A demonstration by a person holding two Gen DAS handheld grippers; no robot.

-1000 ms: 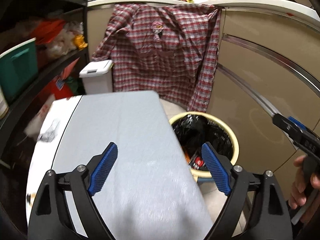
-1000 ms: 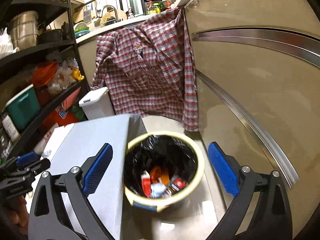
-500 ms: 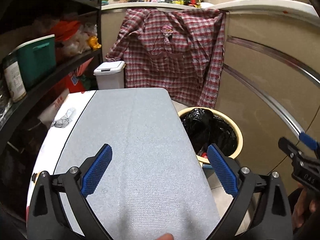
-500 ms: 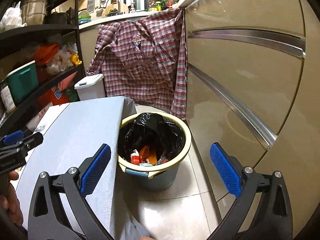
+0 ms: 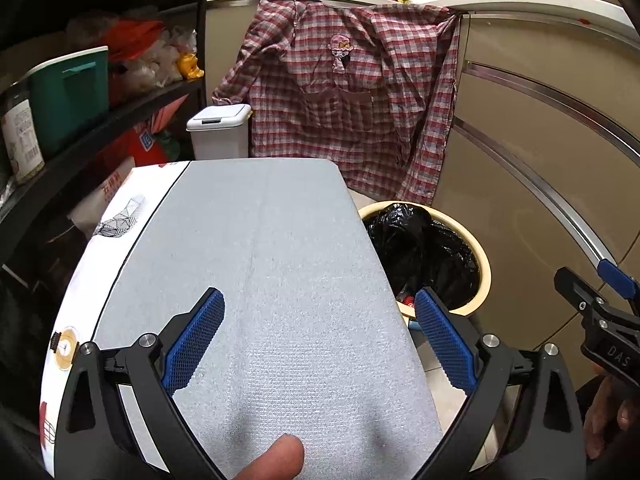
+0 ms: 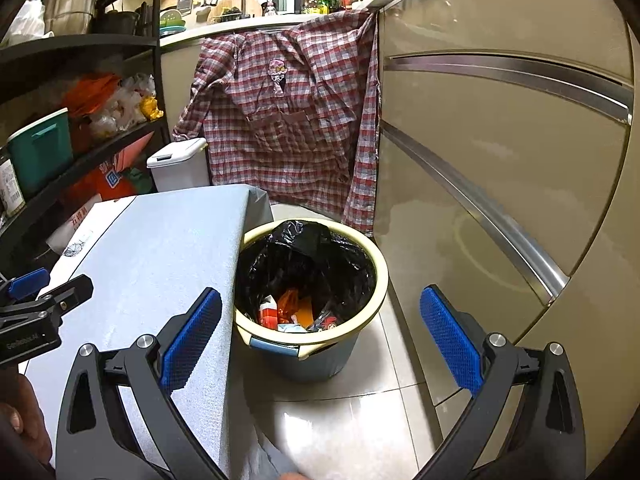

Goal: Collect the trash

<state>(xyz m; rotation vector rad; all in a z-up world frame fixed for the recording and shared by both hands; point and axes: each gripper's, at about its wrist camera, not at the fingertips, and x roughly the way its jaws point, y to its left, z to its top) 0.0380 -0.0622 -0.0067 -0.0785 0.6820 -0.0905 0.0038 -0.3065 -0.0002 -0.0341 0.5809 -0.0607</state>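
Left claw (image 5: 318,338): jaws spread wide, nothing between the pads; it hovers above the grey-covered table (image 5: 256,248). Right claw (image 6: 320,338): jaws likewise spread wide and empty, aimed past the table edge toward the trash bin (image 6: 312,292) on the floor.

Location of the task item: the trash lies inside the bin, in the black liner bag (image 6: 316,256), just beside the table. No loose trash shows on the table surface.

Hazards:
- The liner is thin film. A pad pinch on one fold can tear it and spill the contents.
- The bin stands just beside the table; lifting the bag at an angle can snag it on the table edge.
- A lopsided pull on the rim can tip the bin.

Inventory:
- Claws: two.
- Open bins with liner: one.
- White lidded bin (image 6: 178,166): one.
- Plaid shirt (image 6: 288,120): one.
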